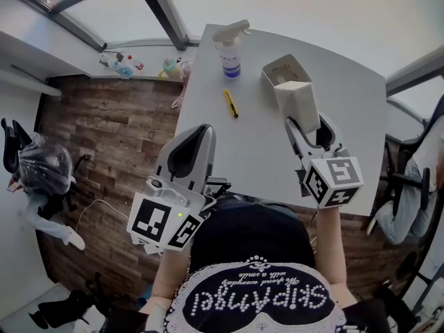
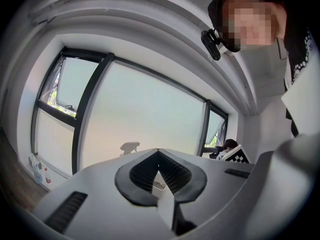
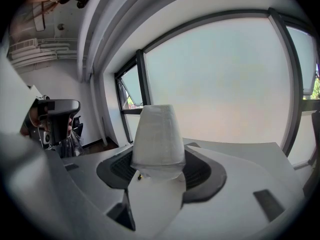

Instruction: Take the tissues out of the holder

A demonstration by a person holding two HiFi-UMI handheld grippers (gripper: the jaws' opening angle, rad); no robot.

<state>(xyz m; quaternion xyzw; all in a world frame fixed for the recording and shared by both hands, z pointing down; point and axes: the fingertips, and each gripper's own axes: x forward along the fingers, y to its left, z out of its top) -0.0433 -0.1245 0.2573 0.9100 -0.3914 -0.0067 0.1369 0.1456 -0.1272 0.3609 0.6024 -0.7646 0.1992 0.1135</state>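
White table beside windows; holder toward far edge. Right gripper clamped wide on tissue pack, seemingly clear of holder. Left gripper closed, empty. Likely only set-down left

My left claw: jaws together, empty, pointing level.
My right claw: tilted slightly down, jaws wide, clamped on tissues.
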